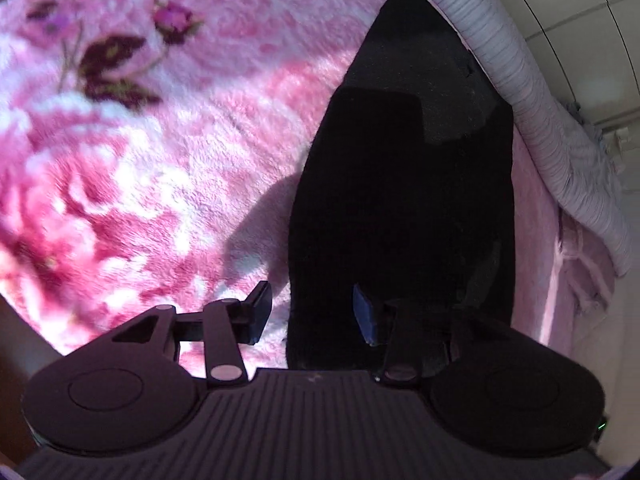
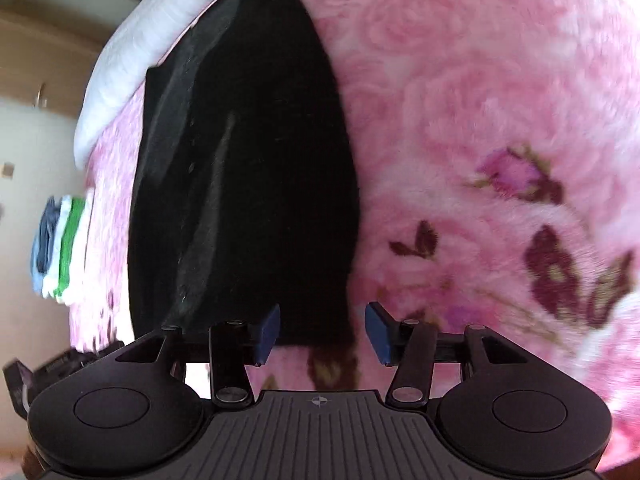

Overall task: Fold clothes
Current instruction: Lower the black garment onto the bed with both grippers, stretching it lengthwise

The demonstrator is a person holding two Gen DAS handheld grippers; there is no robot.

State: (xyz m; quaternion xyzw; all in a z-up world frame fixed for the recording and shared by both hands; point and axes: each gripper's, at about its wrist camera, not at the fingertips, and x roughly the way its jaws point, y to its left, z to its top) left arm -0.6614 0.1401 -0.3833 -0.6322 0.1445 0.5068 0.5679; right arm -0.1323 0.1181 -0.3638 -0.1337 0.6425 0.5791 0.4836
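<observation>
A black garment [image 1: 404,200] lies folded into a long narrow strip on a pink floral blanket [image 1: 168,152]. In the left wrist view my left gripper [image 1: 314,314] is open just above the strip's near left edge, nothing between its fingers. In the right wrist view the same black garment [image 2: 244,184] runs away from me, with a lighter crease along its left half. My right gripper [image 2: 322,334] is open at the garment's near right corner, over the hem and the blanket [image 2: 480,120], holding nothing.
A white ribbed pillow or bolster [image 1: 532,92] lines the bed edge beyond the garment, seen also as a white pillow [image 2: 132,52]. A stack of folded clothes [image 2: 60,248] in blue, white and green sits at the blanket's left edge. Wooden cabinets stand behind.
</observation>
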